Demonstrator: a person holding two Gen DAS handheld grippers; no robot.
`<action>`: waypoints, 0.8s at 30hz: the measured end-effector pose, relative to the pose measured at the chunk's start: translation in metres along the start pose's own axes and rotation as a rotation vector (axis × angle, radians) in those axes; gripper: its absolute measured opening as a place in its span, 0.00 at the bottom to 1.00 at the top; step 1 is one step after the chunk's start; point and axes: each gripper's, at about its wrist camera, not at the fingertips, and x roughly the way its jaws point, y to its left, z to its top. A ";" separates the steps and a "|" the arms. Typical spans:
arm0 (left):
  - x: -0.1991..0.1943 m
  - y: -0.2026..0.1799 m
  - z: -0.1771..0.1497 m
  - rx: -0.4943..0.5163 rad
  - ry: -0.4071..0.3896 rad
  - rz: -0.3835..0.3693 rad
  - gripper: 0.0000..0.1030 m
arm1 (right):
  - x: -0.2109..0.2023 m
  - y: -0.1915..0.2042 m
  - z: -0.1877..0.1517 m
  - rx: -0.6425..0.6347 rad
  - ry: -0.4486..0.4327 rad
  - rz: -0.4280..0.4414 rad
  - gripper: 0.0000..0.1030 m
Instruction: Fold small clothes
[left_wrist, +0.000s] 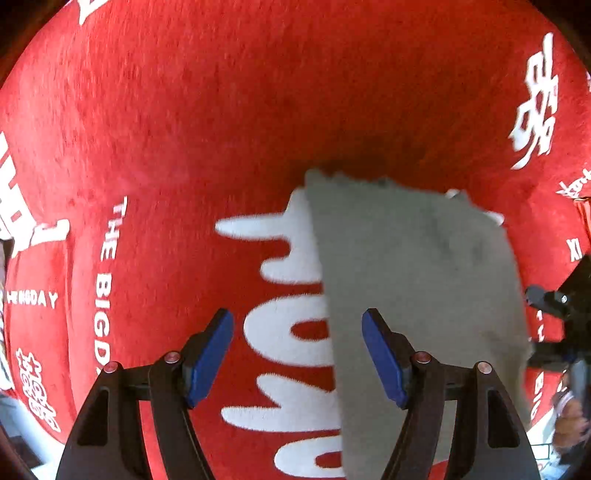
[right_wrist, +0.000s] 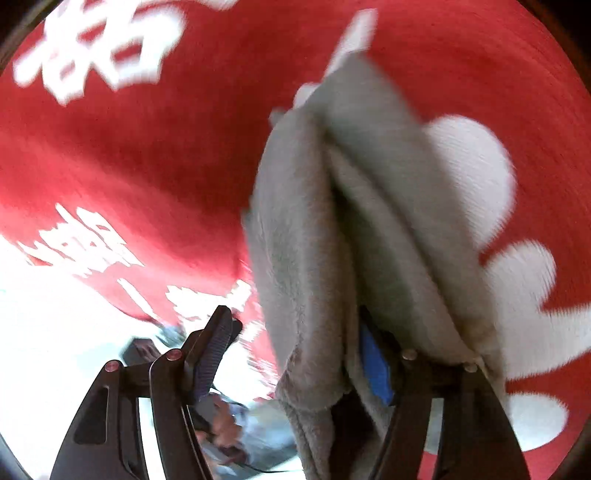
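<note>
A grey fleece cloth lies on a red cloth with white lettering. My left gripper is open just above it; its right pad is over the grey cloth's left edge, its left pad over the red cloth. In the right wrist view the grey cloth is folded in layers and draped over the right finger of my right gripper. The jaws stand wide apart. The view is blurred by motion.
The red cloth covers the whole surface. The right gripper's black body shows at the right edge of the left wrist view. A person's hand and blue clothing show below, beyond the cloth's edge.
</note>
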 end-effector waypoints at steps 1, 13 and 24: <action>0.004 -0.005 -0.004 -0.001 0.007 0.002 0.71 | 0.005 0.010 0.002 -0.054 0.017 -0.075 0.42; 0.010 -0.040 -0.016 0.063 0.023 -0.040 0.71 | -0.040 0.025 0.004 -0.248 -0.110 -0.355 0.06; 0.008 -0.012 -0.009 -0.019 0.002 0.004 0.71 | -0.039 0.004 0.002 -0.120 -0.004 -0.091 0.65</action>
